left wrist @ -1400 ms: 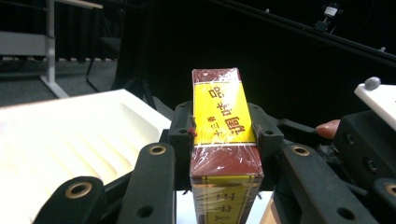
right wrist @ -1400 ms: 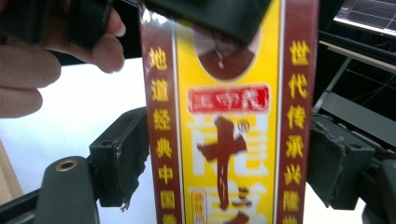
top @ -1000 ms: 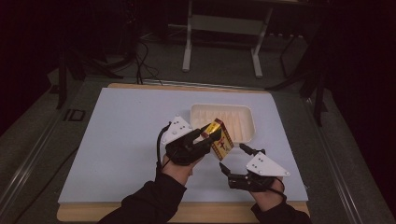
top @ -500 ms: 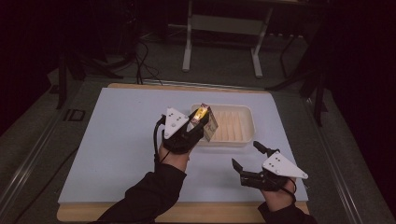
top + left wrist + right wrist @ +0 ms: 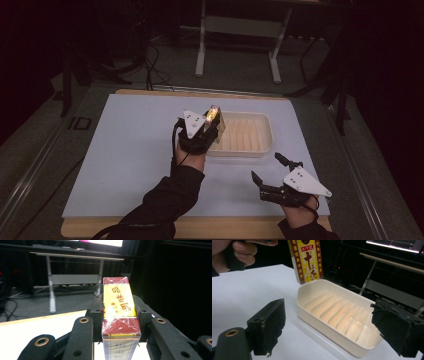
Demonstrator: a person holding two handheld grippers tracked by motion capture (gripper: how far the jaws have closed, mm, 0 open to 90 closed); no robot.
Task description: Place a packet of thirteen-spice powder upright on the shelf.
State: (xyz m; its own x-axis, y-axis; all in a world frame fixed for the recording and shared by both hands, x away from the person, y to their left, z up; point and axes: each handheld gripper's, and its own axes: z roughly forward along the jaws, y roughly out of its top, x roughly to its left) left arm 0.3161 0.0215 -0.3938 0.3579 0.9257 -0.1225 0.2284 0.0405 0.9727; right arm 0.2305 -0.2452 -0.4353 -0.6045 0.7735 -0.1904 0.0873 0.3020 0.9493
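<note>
Clamping a red-and-yellow seasoning box [image 5: 120,315] upright, the left gripper [image 5: 202,131] poises it over the ridged cream tray's [image 5: 265,148] left end, seemingly for lowering in, while the right gripper [image 5: 270,172] waits wide open and empty near the table's [image 5: 125,150] front edge.

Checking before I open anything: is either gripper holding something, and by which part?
The left gripper is shut on the red-and-yellow box, jaws on its two narrow sides, over the tray's left end. The right gripper holds nothing.
</note>
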